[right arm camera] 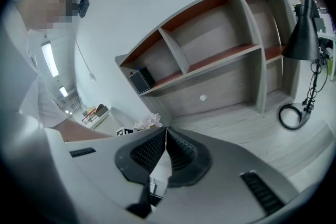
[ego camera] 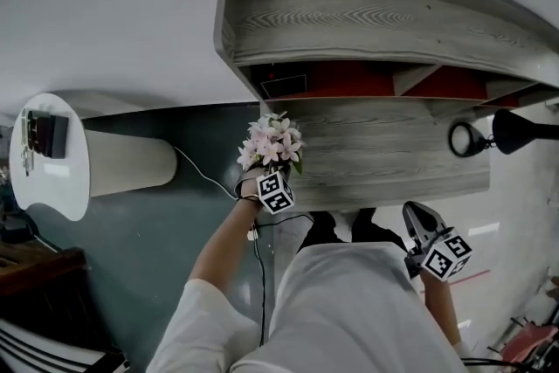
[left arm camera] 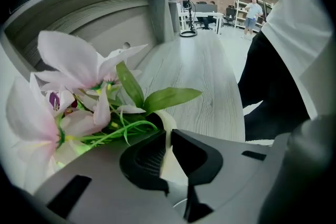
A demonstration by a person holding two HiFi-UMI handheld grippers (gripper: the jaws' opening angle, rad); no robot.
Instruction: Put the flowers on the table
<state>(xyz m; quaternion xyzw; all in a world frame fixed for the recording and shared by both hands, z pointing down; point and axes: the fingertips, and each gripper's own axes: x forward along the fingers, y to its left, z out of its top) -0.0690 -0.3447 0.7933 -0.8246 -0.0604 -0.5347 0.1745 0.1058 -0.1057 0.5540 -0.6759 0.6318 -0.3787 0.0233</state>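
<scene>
Head view, table: a grey wood-grain table with a flat, streaked top. At its back stands a shelf unit of the same grey wood, with red-brown lining.
Head view, flowers: a bunch of pale pink artificial flowers with green leaves forms a soft, rounded cluster over the table's near left corner. Whether it touches the top cannot be told.
Head view, axis: the bunch's long axis runs from the left gripper away from the person, with the blooms towards the shelf unit.
Head view, right gripper: the right gripper is at the table's near edge, well apart from the flowers.
Head view, lamp: a matt black desk lamp with a cone shade stands at the right.
Left gripper view, claw: the ribbed black jaws stand narrow, pinched on a cream-wrapped stem.
Left gripper view, flowers: broad smooth petals and glossy, pointed leaves fan up and left from the jaws, above the tabletop.
Right gripper view, claw: the ribbed jaws are pressed together at the tips, with nothing between them.
Right gripper view, flowers: the flowers are small, just beyond the jaw tips and below the shelf unit's left end.
</scene>
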